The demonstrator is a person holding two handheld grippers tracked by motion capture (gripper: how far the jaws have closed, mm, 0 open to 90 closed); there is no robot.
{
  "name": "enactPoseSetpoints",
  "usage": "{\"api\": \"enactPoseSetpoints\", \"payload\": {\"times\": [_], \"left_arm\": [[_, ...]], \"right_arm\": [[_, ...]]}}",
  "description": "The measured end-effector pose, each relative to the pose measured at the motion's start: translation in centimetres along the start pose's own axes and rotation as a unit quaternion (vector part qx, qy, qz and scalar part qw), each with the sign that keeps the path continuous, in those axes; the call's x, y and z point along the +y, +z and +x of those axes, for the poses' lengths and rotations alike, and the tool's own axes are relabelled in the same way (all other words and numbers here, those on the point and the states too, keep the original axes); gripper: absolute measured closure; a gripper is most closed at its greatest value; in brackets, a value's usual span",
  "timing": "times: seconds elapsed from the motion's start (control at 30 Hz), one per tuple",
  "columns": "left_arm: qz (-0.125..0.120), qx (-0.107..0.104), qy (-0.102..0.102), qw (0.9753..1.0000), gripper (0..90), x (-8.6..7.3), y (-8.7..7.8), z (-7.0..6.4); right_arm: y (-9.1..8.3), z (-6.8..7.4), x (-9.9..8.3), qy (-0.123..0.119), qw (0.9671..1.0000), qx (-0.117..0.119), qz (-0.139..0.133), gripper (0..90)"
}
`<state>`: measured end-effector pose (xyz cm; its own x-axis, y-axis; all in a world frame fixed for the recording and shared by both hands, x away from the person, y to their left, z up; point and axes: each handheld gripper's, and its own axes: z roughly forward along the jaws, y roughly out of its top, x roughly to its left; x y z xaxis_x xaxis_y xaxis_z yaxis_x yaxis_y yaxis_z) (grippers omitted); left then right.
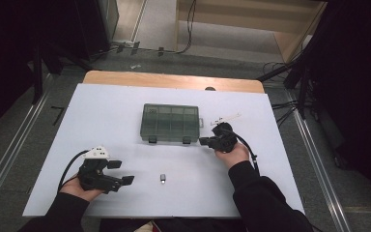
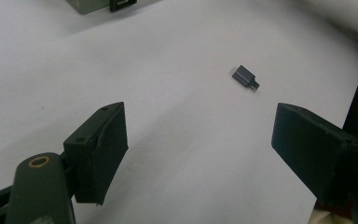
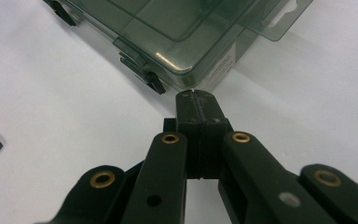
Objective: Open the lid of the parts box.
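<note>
Overhead forward; gripper cameras close (tabletop shared).

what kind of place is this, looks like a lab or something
Probably a recording setup in a lab or workshop: a white-topped table ringed by dark curtains, loose cables trailing over the floor, and metal rails beside the table.
</note>
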<state>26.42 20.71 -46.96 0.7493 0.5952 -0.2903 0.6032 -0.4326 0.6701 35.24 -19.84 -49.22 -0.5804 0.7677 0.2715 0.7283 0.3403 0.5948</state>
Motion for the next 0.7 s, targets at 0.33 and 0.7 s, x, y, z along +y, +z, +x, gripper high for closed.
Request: {"api": "enactPoseSetpoints", "payload": {"times": [0.33, 0.7], "left_arm": [[0.001, 0.000, 0.000, 1.0000, 19.0, 0.01, 0.02, 0.00], [0.000, 0.000, 0.000, 1.0000, 19.0, 0.01, -0.05, 0.02]], "right_arm": [[-0.23, 0.04, 0.07, -0.001, 1.0000, 0.002, -0.008, 87.5], [-0.40, 0.18, 0.13, -0.004, 0.9998, 0.006, -0.016, 87.5]]}}
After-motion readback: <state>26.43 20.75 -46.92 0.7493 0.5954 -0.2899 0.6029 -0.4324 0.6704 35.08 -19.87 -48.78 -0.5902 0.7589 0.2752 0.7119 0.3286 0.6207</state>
